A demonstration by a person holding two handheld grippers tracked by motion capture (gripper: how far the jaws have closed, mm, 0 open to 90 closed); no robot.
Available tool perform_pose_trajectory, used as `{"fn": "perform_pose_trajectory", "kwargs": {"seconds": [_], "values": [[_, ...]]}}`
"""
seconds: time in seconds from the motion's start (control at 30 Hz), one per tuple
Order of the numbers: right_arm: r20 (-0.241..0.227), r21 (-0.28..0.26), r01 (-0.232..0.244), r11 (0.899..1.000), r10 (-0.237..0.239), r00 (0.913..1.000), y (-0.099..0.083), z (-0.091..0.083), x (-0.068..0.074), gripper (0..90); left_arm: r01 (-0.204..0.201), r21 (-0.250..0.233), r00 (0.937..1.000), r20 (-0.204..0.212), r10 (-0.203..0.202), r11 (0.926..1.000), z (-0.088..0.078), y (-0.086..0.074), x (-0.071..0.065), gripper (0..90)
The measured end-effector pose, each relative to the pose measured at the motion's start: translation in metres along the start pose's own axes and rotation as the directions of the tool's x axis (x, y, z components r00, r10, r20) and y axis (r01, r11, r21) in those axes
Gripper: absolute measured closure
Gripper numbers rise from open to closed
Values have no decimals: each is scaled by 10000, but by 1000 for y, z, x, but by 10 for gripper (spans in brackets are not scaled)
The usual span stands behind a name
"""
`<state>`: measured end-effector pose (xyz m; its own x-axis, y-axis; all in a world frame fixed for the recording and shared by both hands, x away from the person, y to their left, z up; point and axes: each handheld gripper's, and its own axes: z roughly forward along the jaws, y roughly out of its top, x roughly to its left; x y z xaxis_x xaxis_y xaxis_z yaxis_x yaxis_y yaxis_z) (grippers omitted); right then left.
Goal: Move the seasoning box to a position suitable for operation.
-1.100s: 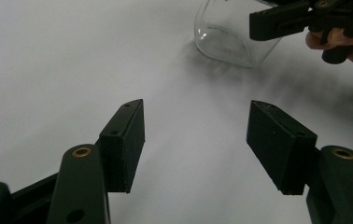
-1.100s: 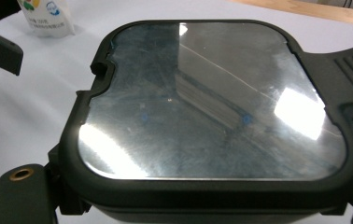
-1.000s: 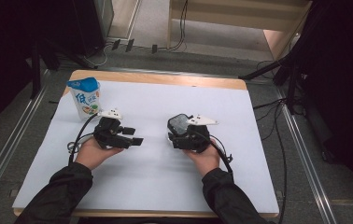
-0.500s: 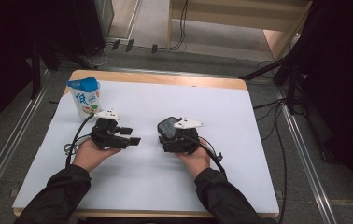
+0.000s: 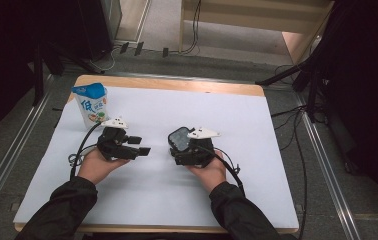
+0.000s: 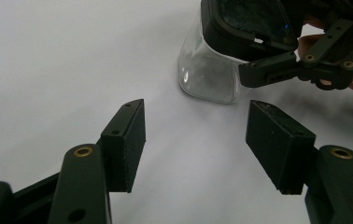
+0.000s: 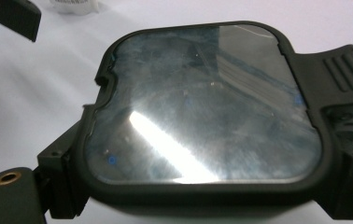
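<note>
Left gripper, high view: the left gripper (image 5: 141,144) lies low over the white surface (image 5: 277,150), jaws apart and empty, pointing at the other hand.
Right gripper, high view: the right gripper (image 5: 178,150) is clamped on the clear square plastic container with a black-rimmed lid (image 5: 181,136), mid-surface and near the left gripper.
Bystander, high view: a blue-and-white drink carton (image 5: 91,104) stands upright at the far left corner, well apart from the container.
Left gripper view: its two black jaws stand wide with bare surface between them; the container (image 6: 209,79) sits on the surface just ahead, one right jaw against its lid rim.
Right gripper view: the lid (image 7: 202,102) lies between the jaws, its black clasp tab (image 7: 338,81) down at one side.
Progress: I judge the container secured and its lid on; opening the clasp looks to remain.
Room: open surface on every side of the hands; only the carton crowds the far left edge.
</note>
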<state>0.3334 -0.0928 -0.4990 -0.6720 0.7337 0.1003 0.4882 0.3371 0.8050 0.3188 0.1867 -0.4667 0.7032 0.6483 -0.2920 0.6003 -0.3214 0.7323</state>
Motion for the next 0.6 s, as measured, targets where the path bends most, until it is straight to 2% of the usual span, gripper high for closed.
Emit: {"fn": "perform_pose_trajectory", "kwargs": {"seconds": [0.27,0.47,0.6], "values": [[-158,-42,-43,10000,43,9999,0,-19,-2,112,-136,-44,9999,-9,136,9999,3,5,-2,411],[-89,-38,430,9991,-430,9990,-4,-36,-5,112,-172,-75,9997,159,173,9998,7,9,-3,454],[-91,-69,203,9998,-203,9998,-8,-46,-9,112,-280,31,9993,237,279,9996,10,11,-3,501]]}}
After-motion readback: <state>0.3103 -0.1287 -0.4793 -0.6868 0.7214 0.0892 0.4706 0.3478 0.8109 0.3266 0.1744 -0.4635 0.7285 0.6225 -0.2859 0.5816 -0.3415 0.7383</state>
